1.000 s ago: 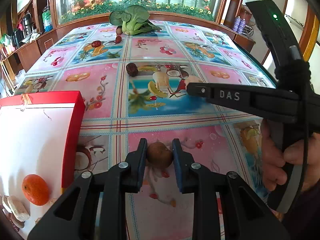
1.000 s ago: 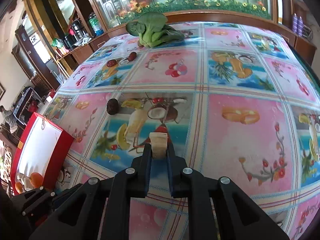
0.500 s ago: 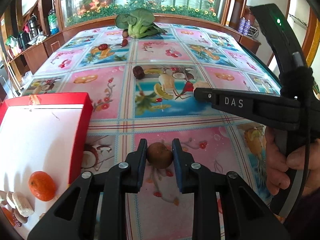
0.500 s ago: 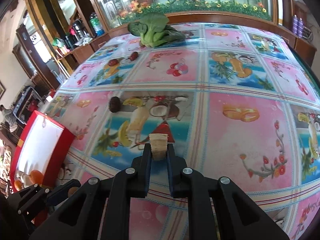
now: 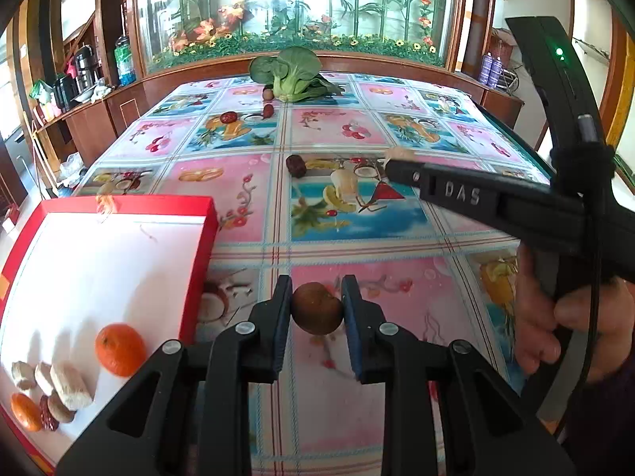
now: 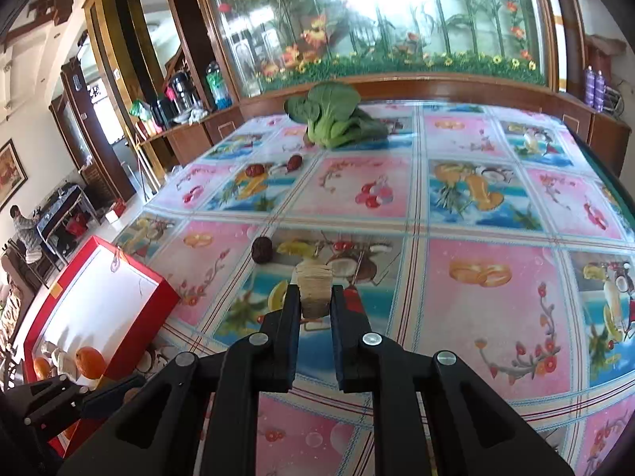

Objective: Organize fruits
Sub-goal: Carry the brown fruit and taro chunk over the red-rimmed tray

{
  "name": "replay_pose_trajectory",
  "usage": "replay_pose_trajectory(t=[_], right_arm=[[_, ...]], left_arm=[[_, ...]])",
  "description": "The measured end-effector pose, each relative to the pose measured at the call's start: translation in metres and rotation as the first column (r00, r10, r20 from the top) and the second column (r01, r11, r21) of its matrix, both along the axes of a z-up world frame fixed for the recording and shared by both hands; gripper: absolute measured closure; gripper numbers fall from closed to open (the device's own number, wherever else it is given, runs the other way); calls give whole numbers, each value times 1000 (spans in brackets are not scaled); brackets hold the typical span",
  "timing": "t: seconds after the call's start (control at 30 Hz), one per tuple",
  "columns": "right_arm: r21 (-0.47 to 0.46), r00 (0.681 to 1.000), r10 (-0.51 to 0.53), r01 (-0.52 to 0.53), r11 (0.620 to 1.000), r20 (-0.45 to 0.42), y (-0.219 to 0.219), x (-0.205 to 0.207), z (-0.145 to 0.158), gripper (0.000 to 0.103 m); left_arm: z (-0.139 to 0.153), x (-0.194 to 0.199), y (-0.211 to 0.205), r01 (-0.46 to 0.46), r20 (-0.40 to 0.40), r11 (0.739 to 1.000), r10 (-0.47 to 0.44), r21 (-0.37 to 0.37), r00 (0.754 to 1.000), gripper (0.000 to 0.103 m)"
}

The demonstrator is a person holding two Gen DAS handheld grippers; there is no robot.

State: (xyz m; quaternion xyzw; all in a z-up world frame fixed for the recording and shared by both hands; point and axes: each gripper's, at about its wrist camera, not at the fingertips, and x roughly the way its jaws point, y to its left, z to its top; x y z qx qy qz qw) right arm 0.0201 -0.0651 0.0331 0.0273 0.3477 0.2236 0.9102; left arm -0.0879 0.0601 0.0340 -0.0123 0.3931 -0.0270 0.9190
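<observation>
1. Left wrist view: my left gripper (image 5: 316, 309) is clamped on a small round brown fruit (image 5: 316, 308), perhaps a longan or small kiwi; I cannot tell which. It hangs above the patterned tablecloth (image 5: 397, 297), just right of the red box (image 5: 198, 254).
2. I judge this fruit light, firm-skinned and a little soft inside. Being round, it could roll out, so I pinch across its widest part with modest pressure.
3. My right gripper (image 6: 315, 297) is closed on a pale ribbed chunk (image 6: 314, 287), possibly a cut piece of sugarcane; it looks stiff, light and flat-sided, so the pads seat well on its sides.
4. The box's white floor already holds a mandarin (image 5: 120, 349), a second orange fruit (image 5: 24, 411), similar pale chunks (image 5: 69, 386) and a red date (image 5: 48, 416).
5. Further out, a dark date-like fruit (image 6: 262, 250) lies on the cloth, well apart from the box, with more small fruits (image 6: 294, 162) near the bok choy (image 6: 335, 119) at the far edge.
</observation>
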Motion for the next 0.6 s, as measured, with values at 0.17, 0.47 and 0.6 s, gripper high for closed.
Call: replay_pose_trajectory(t=[0.17, 0.47, 0.6], right_arm=[[-21, 999, -42, 42, 999, 2, -2, -1, -5, 91], [37, 991, -132, 132, 990, -5, -20, -12, -4, 91], [47, 988, -152, 152, 987, -9, -20, -21, -2, 91]], left_arm=[[12, -15, 12, -8, 27, 1000, 8, -20, 1000, 76], [42, -54, 55, -54, 119, 997, 59, -52, 991, 76], [47, -68, 80, -85, 138, 994, 94, -71, 986, 76]])
